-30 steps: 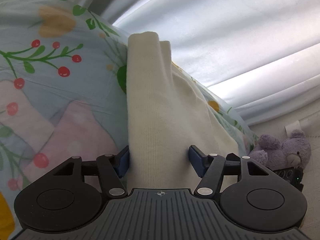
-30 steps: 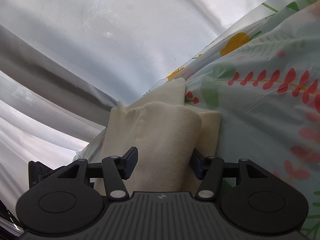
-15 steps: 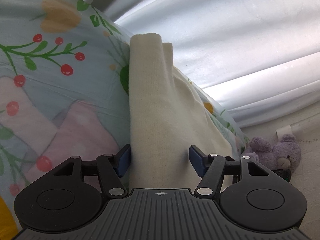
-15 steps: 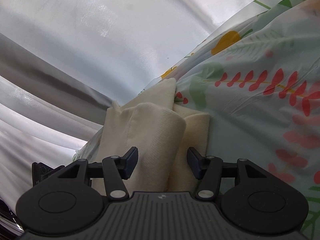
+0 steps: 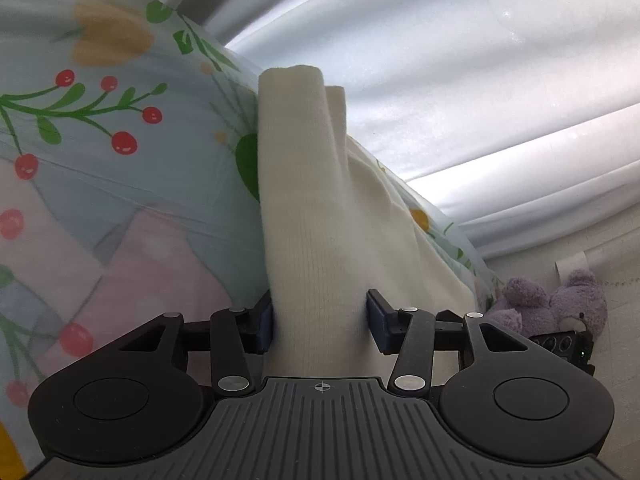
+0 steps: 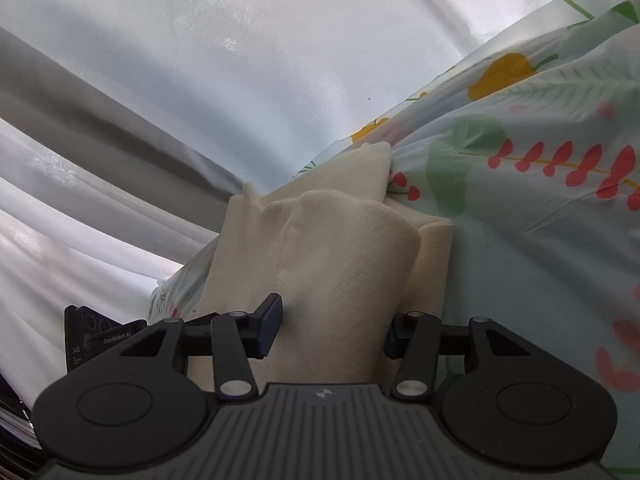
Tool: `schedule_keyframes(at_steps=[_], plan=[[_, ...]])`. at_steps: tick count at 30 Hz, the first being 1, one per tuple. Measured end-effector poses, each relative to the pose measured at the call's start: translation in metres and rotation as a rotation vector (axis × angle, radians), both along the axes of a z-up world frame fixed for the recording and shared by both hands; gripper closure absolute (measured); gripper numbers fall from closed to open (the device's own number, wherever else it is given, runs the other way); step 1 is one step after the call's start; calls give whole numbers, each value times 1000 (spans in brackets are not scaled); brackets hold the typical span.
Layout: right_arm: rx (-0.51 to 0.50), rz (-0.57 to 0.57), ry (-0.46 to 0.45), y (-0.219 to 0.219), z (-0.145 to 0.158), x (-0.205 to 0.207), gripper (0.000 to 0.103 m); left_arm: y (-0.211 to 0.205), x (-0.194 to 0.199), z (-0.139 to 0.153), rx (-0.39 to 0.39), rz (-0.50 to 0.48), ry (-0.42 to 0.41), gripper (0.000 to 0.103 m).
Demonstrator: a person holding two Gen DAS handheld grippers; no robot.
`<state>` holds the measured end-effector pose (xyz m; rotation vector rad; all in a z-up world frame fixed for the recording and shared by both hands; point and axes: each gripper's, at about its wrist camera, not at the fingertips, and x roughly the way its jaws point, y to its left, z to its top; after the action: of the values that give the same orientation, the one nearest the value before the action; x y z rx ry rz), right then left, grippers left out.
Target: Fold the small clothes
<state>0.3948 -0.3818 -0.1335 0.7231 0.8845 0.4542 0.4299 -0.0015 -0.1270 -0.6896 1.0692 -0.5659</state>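
Cream ribbed knit garment [image 5: 316, 216], small, soft, already doubled into a thick roll, lies on the floral-print bedsheet [image 5: 120, 184] and runs up the centre of the left wrist frame. In the right wrist frame the same cream cloth [image 6: 344, 256] sits centre, bulging up between the fingers, with the flat layers spread behind it toward the white curtain [image 6: 240, 60].

Left gripper [image 5: 319, 320]: about half open, jaws closing, fold of knit between them. The blue pads look to touch the cloth on both sides; a firm pinch I can't confirm.

Right gripper [image 6: 332, 328]: also about half open and closing around the roll. Its left pad [image 6: 269, 326] touches the cloth, and the far pad is partly hidden behind the bulge.

Handling, my judgement: light, limp, stretchy knit, no stiffness. It sags and unrolls if pinched by one layer only. Not fragile, not slippery, since the ribbing gives friction. Best hold is at the folded edge with all layers inside the fingers, both ends taken level so the roll doesn't twist.

Purple plush bear [image 5: 560, 308] on the floor at lower right of the left wrist frame, well apart.
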Motion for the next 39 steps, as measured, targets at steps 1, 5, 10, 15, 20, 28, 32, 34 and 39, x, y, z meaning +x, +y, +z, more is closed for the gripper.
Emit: schedule_keyframes(at_steps=[1, 5, 10, 15, 20, 28, 32, 34, 39], plan=[[-9, 2, -4, 3, 1, 1, 57, -1, 0, 0, -4, 6, 3, 50], [-49, 3, -27, 12, 8, -2, 72, -4, -2, 4, 20, 17, 1, 54], [-49, 26, -76, 25, 30, -12, 75, -1, -15, 23, -4, 12, -40, 66], [-44, 109, -112, 59, 55, -20, 75, 15, -47, 60, 35, 8, -129, 66], [-9, 197, -148, 100, 61, -28, 75, 51, -81, 80, 186, 99, -174, 63], [-50, 51, -184, 104, 62, -76, 57, 102, -165, 66, 270, 205, -166, 55], [-5, 34, -84, 101, 41, -118, 55, 106, -209, 58, 256, 169, -171, 49], [24, 31, -18, 104, 25, -135, 54, 100, -216, 52, 283, 133, -172, 49], [96, 33, 10, 121, 13, -143, 54, 77, -221, 38, 368, 59, -154, 46]])
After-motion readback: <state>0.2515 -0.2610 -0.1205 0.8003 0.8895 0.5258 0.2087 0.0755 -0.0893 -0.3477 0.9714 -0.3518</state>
